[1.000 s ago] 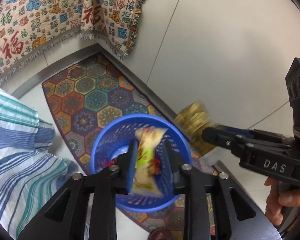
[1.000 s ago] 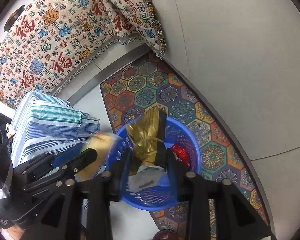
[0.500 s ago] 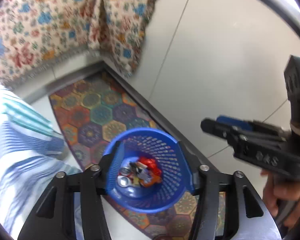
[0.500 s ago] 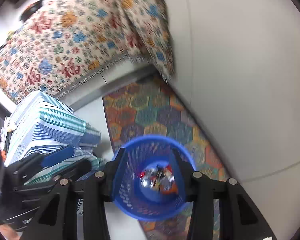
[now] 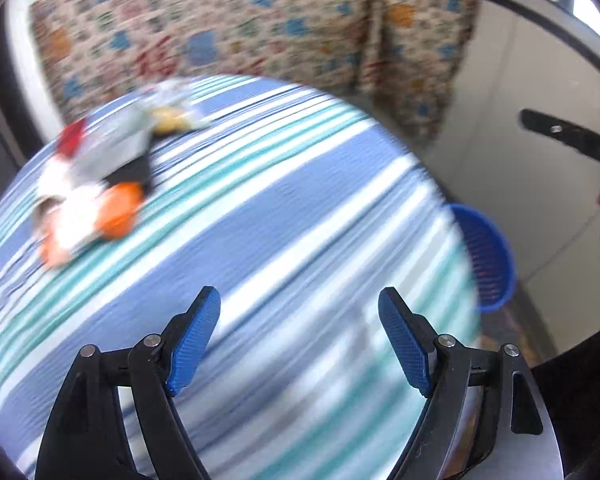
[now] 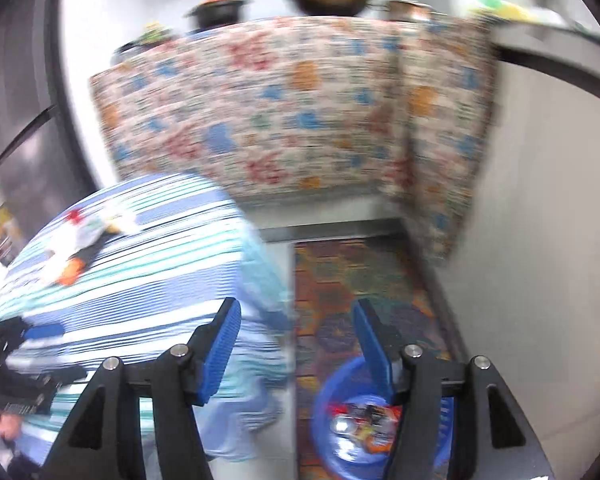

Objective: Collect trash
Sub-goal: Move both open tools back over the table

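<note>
My left gripper (image 5: 300, 332) is open and empty above the blue-and-white striped cloth (image 5: 260, 240). Blurred trash (image 5: 96, 184), white, grey, orange and red pieces, lies on that cloth at the far left, well ahead of the fingers. The blue mesh basket (image 5: 490, 256) stands on the floor past the cloth's right edge. My right gripper (image 6: 298, 340) is open and empty, above the cloth's edge and the basket (image 6: 324, 412), which holds wrappers and cans (image 6: 360, 426). The trash pile also shows in the right wrist view (image 6: 80, 240), far left.
A patterned tablecloth (image 6: 292, 116) hangs behind, with pots (image 6: 328, 0) on top. A colourful hexagon rug (image 6: 348, 280) lies under the basket. A pale wall (image 6: 548, 220) runs along the right. The right gripper's arm (image 5: 568, 140) shows at the right of the left view.
Both grippers dropped their wrappers into the basket, opened, then swung up and left away from it toward the striped cloth. The views are motion-blurred now.
</note>
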